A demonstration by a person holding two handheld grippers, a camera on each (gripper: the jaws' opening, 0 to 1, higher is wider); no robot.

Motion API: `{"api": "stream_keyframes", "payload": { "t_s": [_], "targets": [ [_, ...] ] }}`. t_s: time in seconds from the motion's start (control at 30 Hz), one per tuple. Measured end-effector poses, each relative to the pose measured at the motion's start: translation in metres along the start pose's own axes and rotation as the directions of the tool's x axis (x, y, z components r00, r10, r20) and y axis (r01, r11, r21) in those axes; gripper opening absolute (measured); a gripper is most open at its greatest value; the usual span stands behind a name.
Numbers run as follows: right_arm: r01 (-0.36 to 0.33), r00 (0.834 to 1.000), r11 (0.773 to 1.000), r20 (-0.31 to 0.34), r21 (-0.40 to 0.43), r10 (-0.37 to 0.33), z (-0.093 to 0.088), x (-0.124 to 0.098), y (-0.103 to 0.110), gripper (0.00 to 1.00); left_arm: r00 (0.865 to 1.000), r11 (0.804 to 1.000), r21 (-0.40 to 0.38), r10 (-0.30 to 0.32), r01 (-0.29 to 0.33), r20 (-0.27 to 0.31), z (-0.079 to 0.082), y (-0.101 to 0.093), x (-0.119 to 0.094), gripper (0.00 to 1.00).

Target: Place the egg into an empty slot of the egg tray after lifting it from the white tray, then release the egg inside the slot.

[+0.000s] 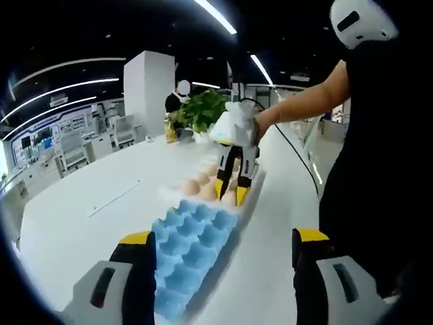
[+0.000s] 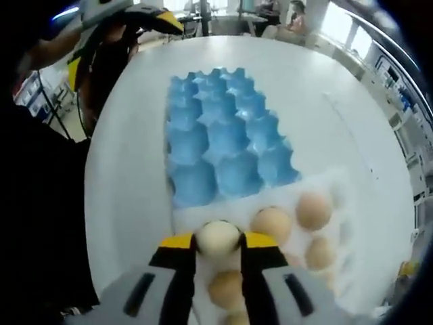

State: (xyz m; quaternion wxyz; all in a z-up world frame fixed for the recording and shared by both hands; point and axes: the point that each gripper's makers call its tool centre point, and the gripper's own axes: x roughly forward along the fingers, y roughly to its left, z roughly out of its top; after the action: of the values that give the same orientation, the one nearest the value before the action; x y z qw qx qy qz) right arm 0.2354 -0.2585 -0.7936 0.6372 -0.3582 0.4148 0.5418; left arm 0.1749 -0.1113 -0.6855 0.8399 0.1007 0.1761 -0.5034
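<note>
Gripping a pale, cream egg (image 2: 218,238), the right claw (image 2: 218,245) hovers over the white tray (image 2: 338,196); left claw (image 1: 220,261) released.

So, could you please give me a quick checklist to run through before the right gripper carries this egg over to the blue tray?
1. Pale egg between the right gripper fingertips: ok.
2. Egg lifted clear of the white tray: cannot tell.
3. Blue egg tray has empty slots: ok, none holds an egg.
4. Path from egg to nearest blue slots free: ok.
5. Left gripper out of the way, open above the tray's far end: ok.
6. Neighbouring brown eggs undisturbed: ok.
</note>
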Motion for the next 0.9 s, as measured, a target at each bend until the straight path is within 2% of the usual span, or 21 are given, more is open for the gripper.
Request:
{"api": "stream_keyframes", "payload": {
  "t_s": [0.23,0.5,0.63,0.9],
  "targets": [
    [0.023,0.999,0.999,0.038,-0.039,-0.022,0.002,-0.007,0.001,0.25,1.0,1.0,0.003,0.006,-0.006,-0.008,-0.002,0.002,-0.003,0.84],
    [0.048,0.995,0.999,0.088,-0.009,-0.047,0.008,-0.024,-0.007,0.25,1.0,1.0,0.017,0.005,-0.005,0.008,0.0,0.003,-0.004,0.82],
    [0.045,0.991,0.999,0.126,-0.002,-0.044,0.021,-0.031,-0.003,0.25,1.0,1.0,0.019,0.002,-0.002,0.013,0.0,0.003,-0.004,0.81],
    [0.034,0.991,0.999,0.134,-0.028,-0.03,0.035,-0.028,0.005,0.25,1.0,1.0,0.029,-0.002,0.002,0.023,0.0,0.005,-0.005,0.8]
  ]
}}
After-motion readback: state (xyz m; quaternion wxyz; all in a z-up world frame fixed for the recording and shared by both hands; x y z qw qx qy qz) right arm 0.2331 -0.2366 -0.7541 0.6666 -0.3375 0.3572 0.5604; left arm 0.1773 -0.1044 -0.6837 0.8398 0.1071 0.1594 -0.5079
